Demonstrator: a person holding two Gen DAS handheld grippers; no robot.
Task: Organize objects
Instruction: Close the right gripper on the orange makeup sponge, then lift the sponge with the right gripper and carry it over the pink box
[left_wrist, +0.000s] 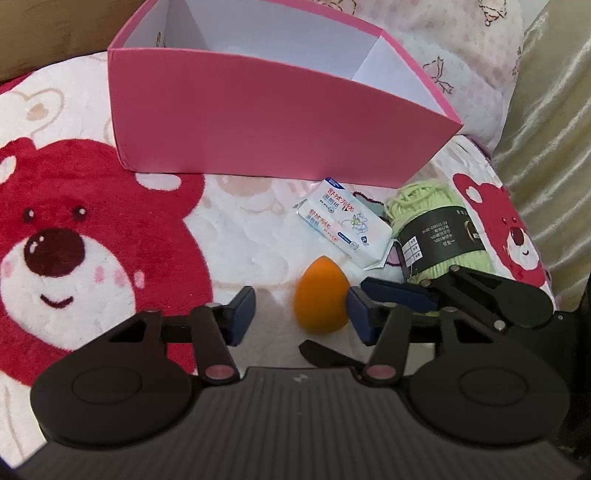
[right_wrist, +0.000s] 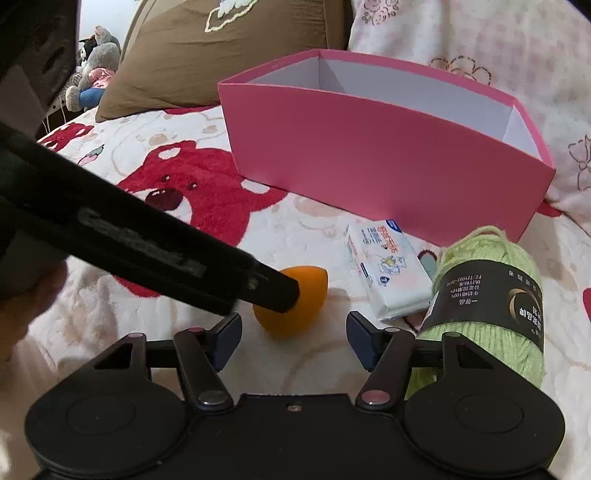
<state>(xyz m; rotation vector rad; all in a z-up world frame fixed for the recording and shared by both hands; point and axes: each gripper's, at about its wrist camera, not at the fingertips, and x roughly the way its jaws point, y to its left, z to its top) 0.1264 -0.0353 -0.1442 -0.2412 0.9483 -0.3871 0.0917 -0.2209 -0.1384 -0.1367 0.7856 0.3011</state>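
An orange egg-shaped sponge (left_wrist: 320, 295) lies on the bear-print blanket between the fingers of my left gripper (left_wrist: 301, 314). It rests against the right pad, and a gap remains at the left pad, so the jaws stand open. My right gripper (right_wrist: 293, 334) is open just in front of the same sponge (right_wrist: 291, 317), with nothing between its pads. A finger (right_wrist: 275, 291) of the left gripper crosses the sponge in the right wrist view. A green yarn ball (right_wrist: 487, 302) with a black label lies outside the right gripper's right finger. A white tissue pack (right_wrist: 384, 273) sits behind.
A pink open box (left_wrist: 258, 122) with white inside stands on the blanket behind the objects. The red bear print (left_wrist: 74, 236) spreads to the left. A brown pillow (right_wrist: 221, 48) and soft toys (right_wrist: 96, 62) lie at the far left, and a floral pillow at the right.
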